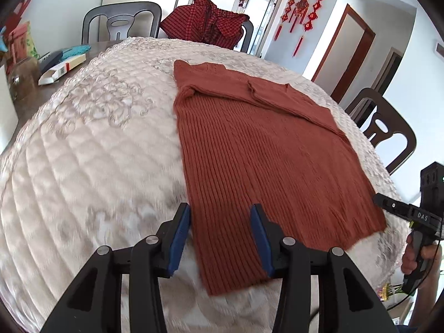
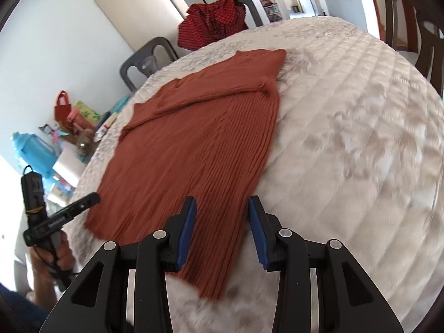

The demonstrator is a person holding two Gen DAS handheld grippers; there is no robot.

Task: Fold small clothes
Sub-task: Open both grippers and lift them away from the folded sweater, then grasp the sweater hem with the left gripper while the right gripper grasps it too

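Observation:
A rust ribbed knit sweater lies flat on the quilted cream tablecloth, with its sleeves folded across the chest at the far end. My left gripper is open just above the hem's near left corner, and the knit shows between its blue pads. In the right wrist view the same sweater runs away from me. My right gripper is open over the hem's near right corner. Neither pair of pads presses on the cloth. A hand holds the right tool at the table's edge.
A red checked garment hangs over a chair back beyond the table. Dark chairs stand around it. A white box, a jar and bags sit at the far left. A blue jug stands off the table.

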